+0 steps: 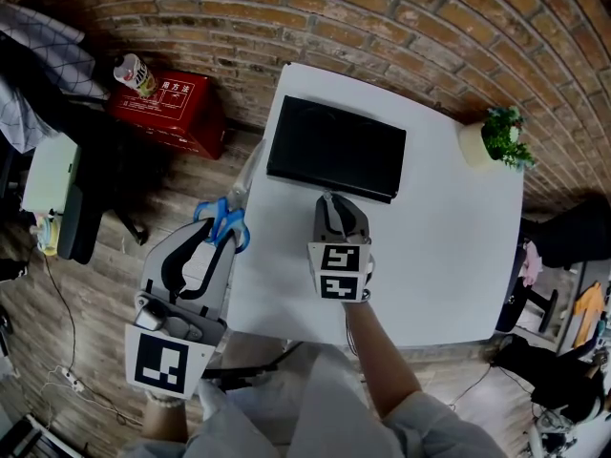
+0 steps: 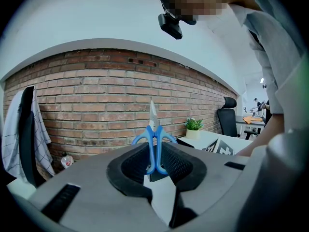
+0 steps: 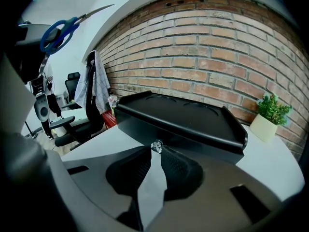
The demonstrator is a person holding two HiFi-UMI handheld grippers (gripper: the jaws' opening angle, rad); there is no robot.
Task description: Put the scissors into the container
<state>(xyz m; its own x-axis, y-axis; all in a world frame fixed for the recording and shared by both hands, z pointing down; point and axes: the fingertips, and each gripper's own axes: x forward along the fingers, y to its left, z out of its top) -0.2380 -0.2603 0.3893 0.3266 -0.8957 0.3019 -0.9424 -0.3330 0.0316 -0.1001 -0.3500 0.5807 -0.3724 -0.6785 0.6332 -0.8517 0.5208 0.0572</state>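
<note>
Head view, left gripper [image 1: 225, 237]: nearest the camera at lower left, with its marker cube toward the person. Its jaws are clamped on the blue handles of the scissors [image 1: 221, 219].
Head view, scissors: held in the air at the left edge of the white table [image 1: 449, 256]. They are to the left of the black container [image 1: 336, 148] and not touching it.
Head view, right gripper [image 1: 328, 198]: over the middle of the table, with its tips against the container's near wall.
Head view, container: a flat black rectangular tray on the far part of the table.
Head view, potted plant [image 1: 496, 136]: at the table's far right corner.
Head view, red box [image 1: 167, 111]: on the wooden floor left of the table, beside the brick wall.
Left gripper view, jaws: pressed together on the two blue loops of the scissors, which stand between the pads. The closed blades point upward past the tips.
Left gripper view, surroundings: the brick wall is behind, and the plant and table are to the right.
Right gripper view, jaws: drawn nearly together, with only a thin wedge of table showing between them. Their tips pinch a small shiny piece [image 3: 156, 146] at the container's front wall. Whether it belongs to the container cannot be told.
Right gripper view, container: straight ahead, just past the tips, with a raised rim.
Right gripper view, scissors: at upper left, high above the table in the left gripper, well apart from the container.
</note>
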